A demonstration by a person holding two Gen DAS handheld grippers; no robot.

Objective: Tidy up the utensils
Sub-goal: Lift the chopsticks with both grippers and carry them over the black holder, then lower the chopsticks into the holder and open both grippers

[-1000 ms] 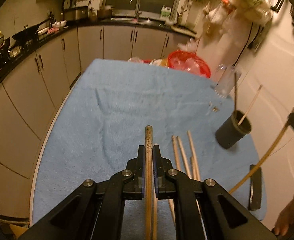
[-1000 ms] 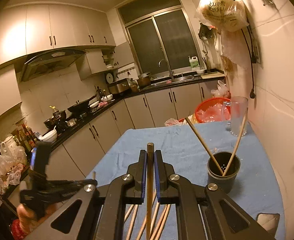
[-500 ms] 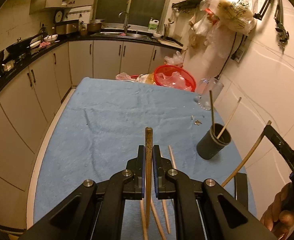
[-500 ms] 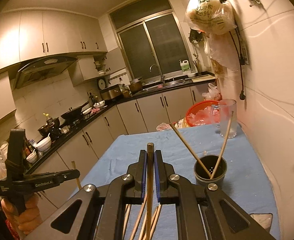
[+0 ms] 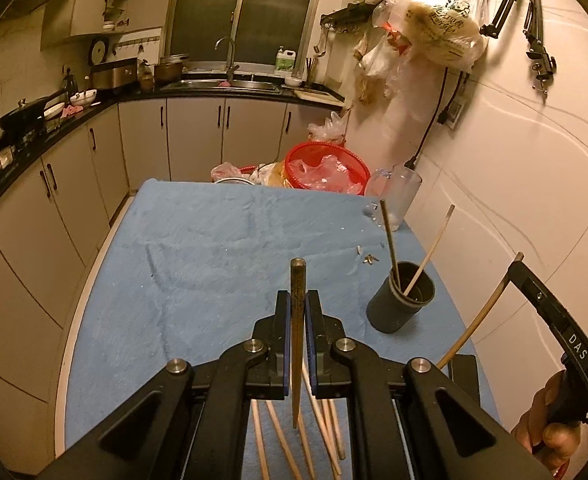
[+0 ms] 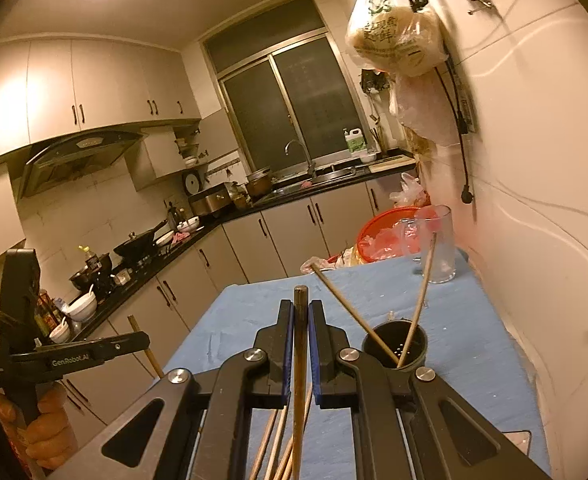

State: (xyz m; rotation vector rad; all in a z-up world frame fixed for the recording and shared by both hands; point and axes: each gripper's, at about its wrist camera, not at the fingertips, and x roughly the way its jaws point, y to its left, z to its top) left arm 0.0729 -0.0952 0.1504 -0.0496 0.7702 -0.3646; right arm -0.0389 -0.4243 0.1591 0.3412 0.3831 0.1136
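Left wrist view shows the left claw (image 5: 298,312), clenched on a chopstick (image 5: 296,344), now lifted clear of the bench (image 5: 197,248), ready for the dark cup (image 5: 400,303).

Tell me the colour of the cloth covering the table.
Light blue cloth, clearest in the left wrist view.
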